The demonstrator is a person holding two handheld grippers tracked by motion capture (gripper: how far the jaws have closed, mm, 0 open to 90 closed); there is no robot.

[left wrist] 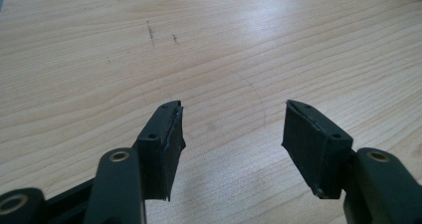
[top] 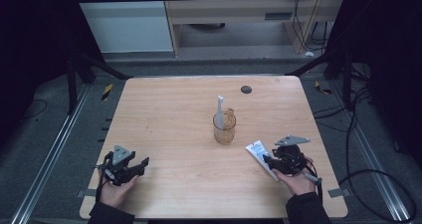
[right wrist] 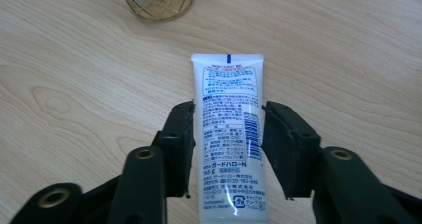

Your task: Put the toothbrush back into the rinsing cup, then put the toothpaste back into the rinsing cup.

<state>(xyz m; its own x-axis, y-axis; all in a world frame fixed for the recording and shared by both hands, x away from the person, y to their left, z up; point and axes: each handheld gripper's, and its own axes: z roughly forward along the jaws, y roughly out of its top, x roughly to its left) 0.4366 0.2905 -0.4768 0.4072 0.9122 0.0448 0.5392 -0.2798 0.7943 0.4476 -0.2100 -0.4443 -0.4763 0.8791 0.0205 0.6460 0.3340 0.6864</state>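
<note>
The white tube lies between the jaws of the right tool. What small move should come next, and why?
Probably close the right tool on the white tube. The tube lies on the table between its jaws, which flank it without clearly pressing, and the glass cup stands just beyond.

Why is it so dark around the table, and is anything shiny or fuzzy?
High view: the table is lit while the floor and corners sink into shadow; the glass cup looks small and soft. Right gripper view: a white glare streak on the tube, print sharp. Left gripper view: a pale sheen across the wood, jaw bases slightly blurred.
</note>
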